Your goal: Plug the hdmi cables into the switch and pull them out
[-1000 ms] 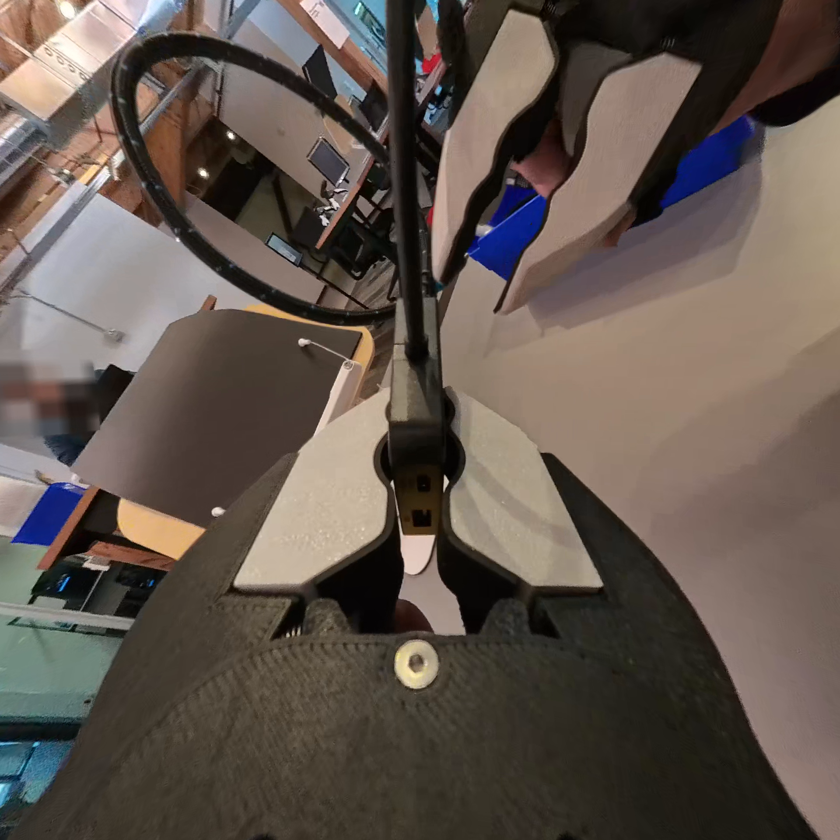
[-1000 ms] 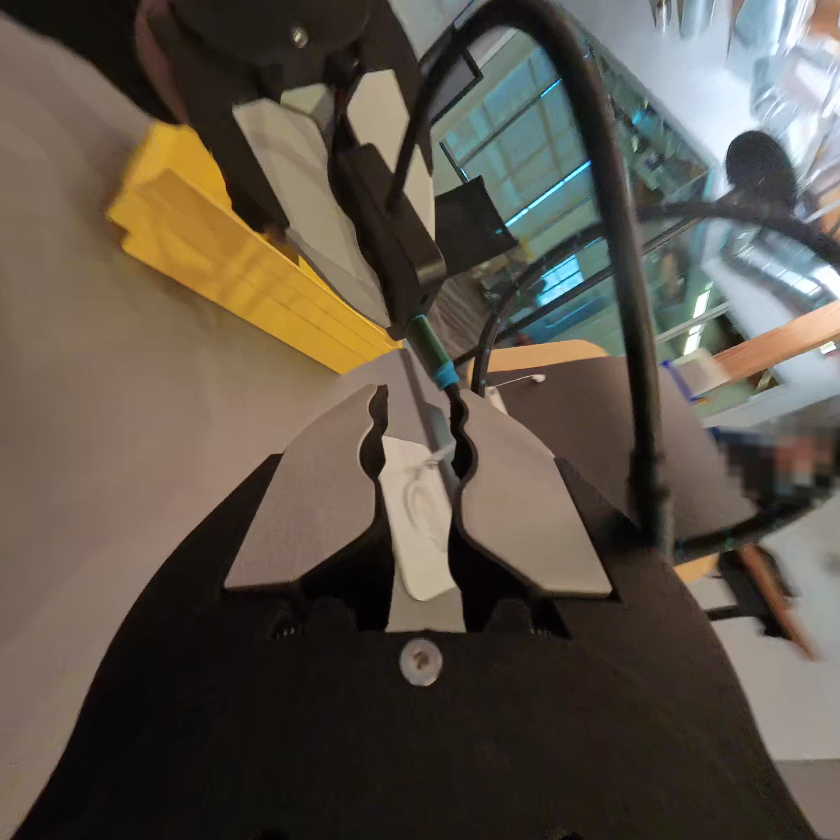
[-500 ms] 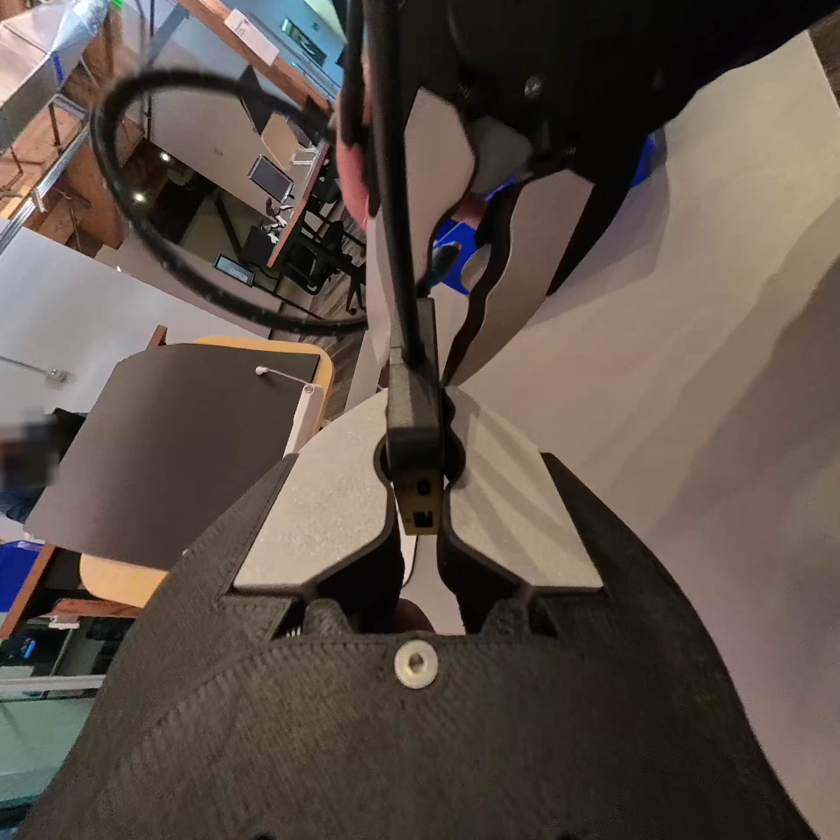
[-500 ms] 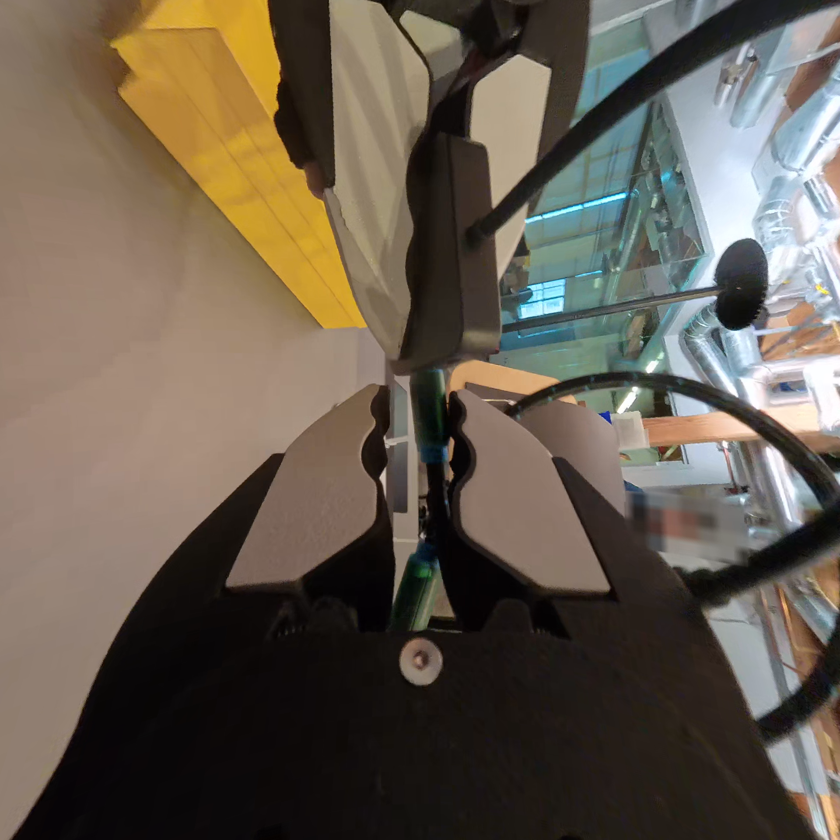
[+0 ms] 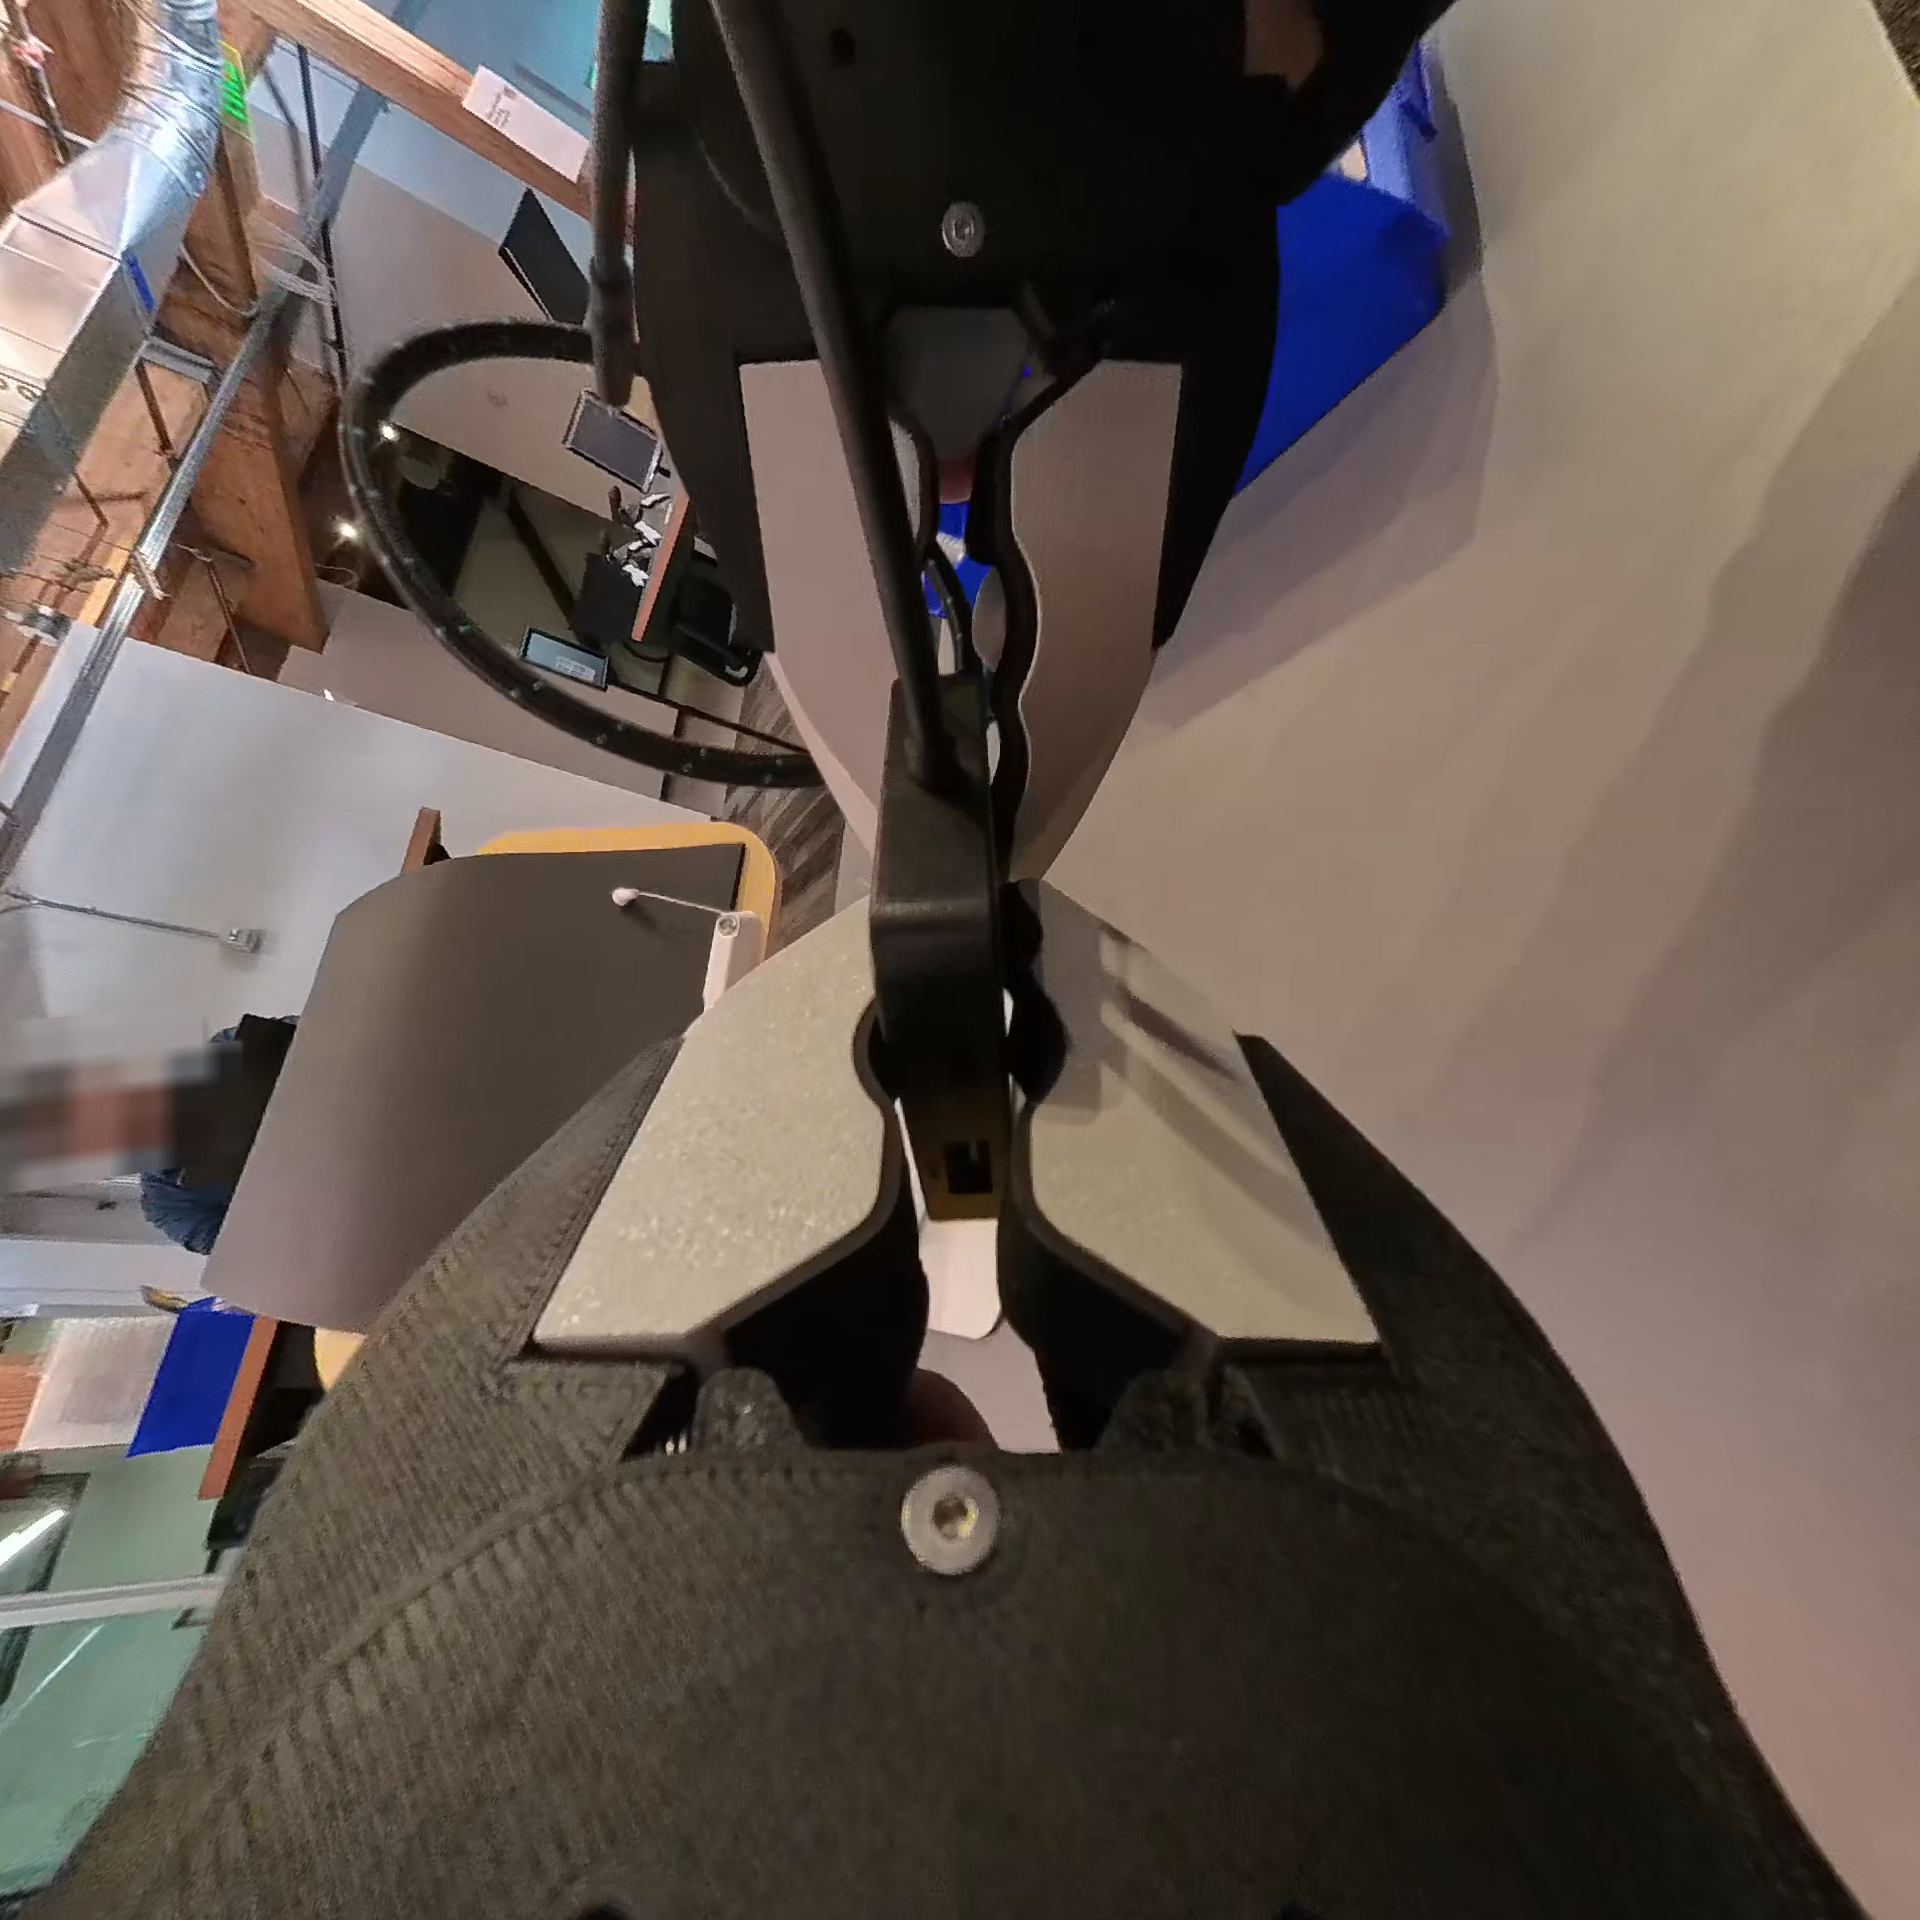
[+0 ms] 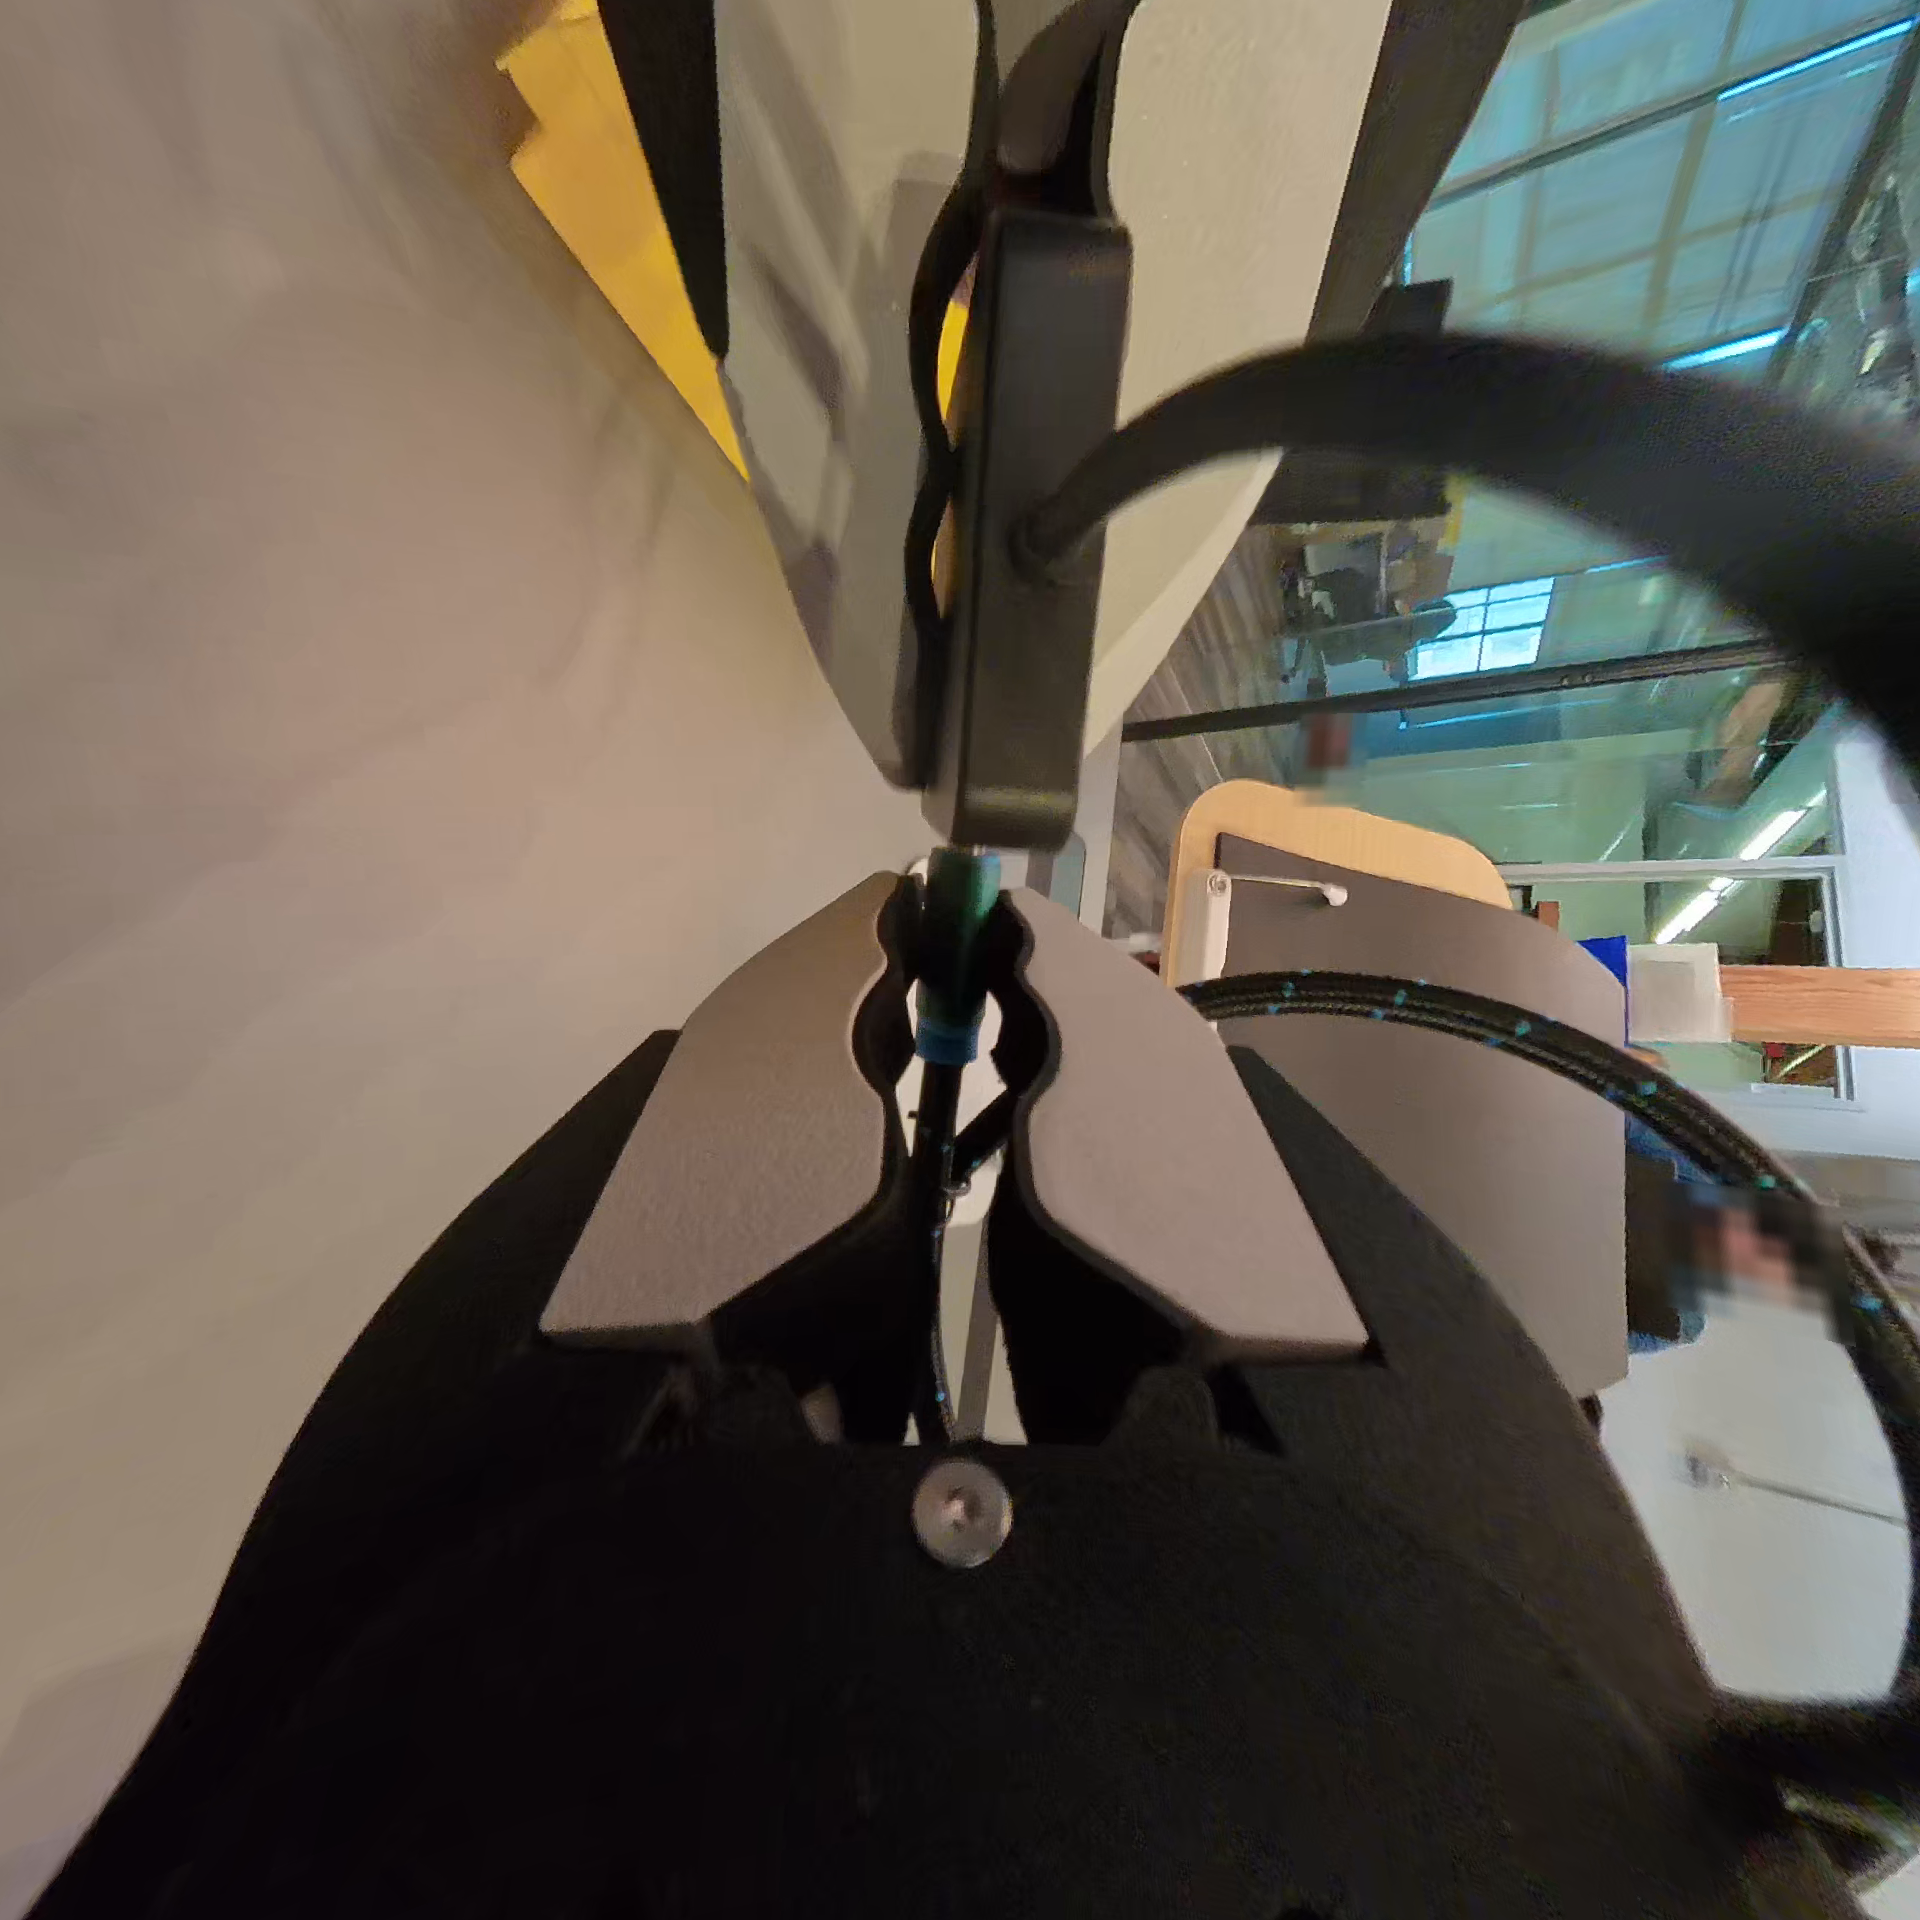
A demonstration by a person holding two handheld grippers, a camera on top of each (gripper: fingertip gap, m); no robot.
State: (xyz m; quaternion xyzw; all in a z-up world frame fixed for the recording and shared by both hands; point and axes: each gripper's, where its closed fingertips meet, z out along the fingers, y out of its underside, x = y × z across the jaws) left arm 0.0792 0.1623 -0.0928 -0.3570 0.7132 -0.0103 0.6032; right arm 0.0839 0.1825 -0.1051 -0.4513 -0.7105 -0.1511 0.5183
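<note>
Plug of braided HDMI cable, pinched in my closed right gripper, is now meeting the end of the black switch my left gripper is clamping, having closed the gap seen a second ago, so insertion is beginning.

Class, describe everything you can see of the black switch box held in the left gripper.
The switch is a slim, matte black box, plastic by its look, with rounded corners. The left gripper is shut on it, grey pads pressing both broad faces, so it stands edge-on above the table. A port opening shows on its near edge. A black cable leaves its side, seen in the right wrist view. The green plug in the right gripper meets its end; how far it is seated cannot be told.
</note>
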